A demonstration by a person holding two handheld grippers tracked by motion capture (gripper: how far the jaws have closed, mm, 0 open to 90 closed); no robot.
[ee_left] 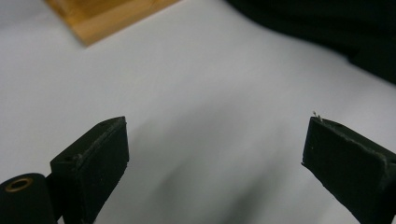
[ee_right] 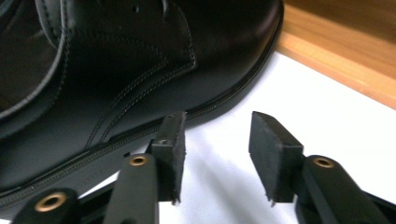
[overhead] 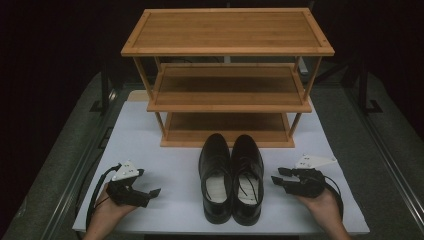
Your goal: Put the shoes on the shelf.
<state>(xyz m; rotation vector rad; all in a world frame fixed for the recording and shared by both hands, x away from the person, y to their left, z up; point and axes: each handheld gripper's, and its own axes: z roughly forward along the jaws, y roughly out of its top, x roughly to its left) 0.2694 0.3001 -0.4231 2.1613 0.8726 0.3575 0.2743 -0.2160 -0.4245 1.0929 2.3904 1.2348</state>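
black shoes point(overhead: 231, 176), wooden rack point(overhead: 227, 75), white table point(overhead: 150, 150)

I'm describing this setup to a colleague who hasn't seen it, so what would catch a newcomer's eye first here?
A pair of black leather dress shoes stands side by side at the middle of the white table, toes toward a three-tier bamboo shoe rack behind them. A hand-held tool flanks the shoes on each side: the left tool open over bare table, the right tool open with its jaws close beside the nearer shoe's sole.
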